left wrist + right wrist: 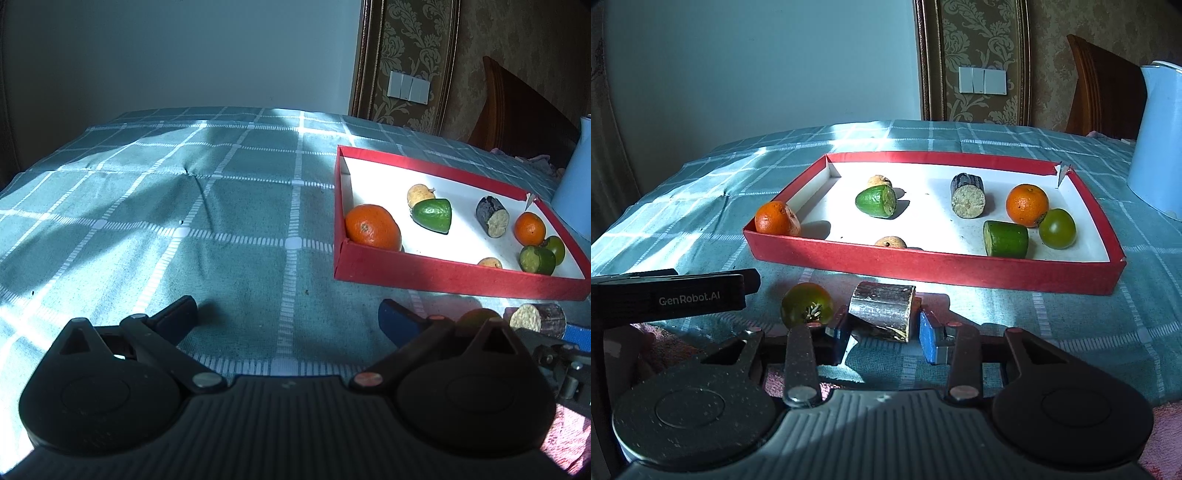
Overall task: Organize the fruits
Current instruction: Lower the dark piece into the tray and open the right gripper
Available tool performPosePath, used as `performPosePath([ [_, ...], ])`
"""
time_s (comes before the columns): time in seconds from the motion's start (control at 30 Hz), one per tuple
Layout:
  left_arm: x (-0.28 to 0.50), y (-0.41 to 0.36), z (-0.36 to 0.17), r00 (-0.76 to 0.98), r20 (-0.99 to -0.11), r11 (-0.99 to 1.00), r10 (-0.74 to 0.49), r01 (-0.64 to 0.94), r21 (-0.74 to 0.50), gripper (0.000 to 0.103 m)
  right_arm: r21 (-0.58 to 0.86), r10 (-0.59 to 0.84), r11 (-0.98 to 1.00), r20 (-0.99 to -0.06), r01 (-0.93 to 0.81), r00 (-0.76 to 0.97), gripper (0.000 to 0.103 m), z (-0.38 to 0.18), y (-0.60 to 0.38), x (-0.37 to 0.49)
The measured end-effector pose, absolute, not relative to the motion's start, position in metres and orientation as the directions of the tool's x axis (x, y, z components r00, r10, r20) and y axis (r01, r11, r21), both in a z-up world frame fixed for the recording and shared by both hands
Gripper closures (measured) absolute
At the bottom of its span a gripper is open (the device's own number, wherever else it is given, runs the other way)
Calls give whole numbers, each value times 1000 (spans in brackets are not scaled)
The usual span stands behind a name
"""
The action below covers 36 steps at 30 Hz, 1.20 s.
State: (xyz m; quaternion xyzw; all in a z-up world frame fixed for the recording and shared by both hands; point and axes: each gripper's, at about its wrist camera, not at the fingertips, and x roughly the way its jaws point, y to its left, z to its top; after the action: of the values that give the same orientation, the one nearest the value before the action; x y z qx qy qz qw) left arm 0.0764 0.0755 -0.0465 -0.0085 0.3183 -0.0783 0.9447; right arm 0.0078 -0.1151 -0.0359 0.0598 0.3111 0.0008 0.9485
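My right gripper point(882, 328) is shut on a dark cut cane piece point(882, 310) that lies on the tablecloth just in front of the red box point(923, 264). A green tomato point(807, 304) rests on the cloth to its left. The box holds two oranges point(1027, 205), a second dark cane piece point(967, 195), green cut pieces point(1006, 238), a green tomato point(1057, 228) and small tan fruits. My left gripper point(286, 310) stands open over bare cloth, left of the box point(443, 267); the held cane piece point(537, 317) shows at its right.
A pale blue jug point(1160, 147) stands right of the box at the table's edge. A wooden chair back point(1100, 85) rises behind the table. The checked tablecloth point(184, 206) stretches left of the box. My left gripper's finger point(683, 295) lies left of the loose tomato.
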Motion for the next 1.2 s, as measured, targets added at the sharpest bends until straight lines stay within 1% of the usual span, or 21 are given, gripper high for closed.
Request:
performPosePath([
  [0.1, 76, 75, -47, 785, -602, 988, -150, 142, -60, 0, 111, 26, 993, -570, 45, 821, 66, -29, -128, -2],
  [0.27, 77, 74, -47, 784, -604, 988, -146, 142, -54, 0, 52, -42, 996, -481, 76, 876, 66, -8, -149, -13],
  [0.37, 77, 73, -47, 784, -604, 989, -144, 142, -51, 0, 17, -77, 995, -435, 94, 897, 66, 4, -156, -9],
  [0.47, 77, 73, -47, 783, -605, 989, -143, 142, -50, 0, -7, -102, 994, -411, 108, 906, 66, 11, -163, 5],
  [0.53, 77, 73, -47, 783, -605, 989, -143, 142, -50, 0, -11, -110, 993, -421, 115, 901, 66, 11, -167, 20],
  [0.87, 77, 73, -47, 783, -605, 989, -144, 142, -51, 0, 16, -70, 995, -548, 94, 833, 66, -11, -170, 88],
  [1.13, 77, 73, -47, 783, -605, 989, -144, 142, -51, 0, 1, -59, 997, -582, 74, 811, 66, -22, -161, 100],
  [1.17, 77, 73, -47, 783, -605, 989, -143, 142, -50, 0, -2, -59, 997, -587, 71, 808, 66, -24, -160, 102],
  [1.2, 77, 73, -47, 783, -605, 989, -143, 142, -49, 0, -5, -59, 998, -592, 69, 804, 69, -25, -159, 103],
])
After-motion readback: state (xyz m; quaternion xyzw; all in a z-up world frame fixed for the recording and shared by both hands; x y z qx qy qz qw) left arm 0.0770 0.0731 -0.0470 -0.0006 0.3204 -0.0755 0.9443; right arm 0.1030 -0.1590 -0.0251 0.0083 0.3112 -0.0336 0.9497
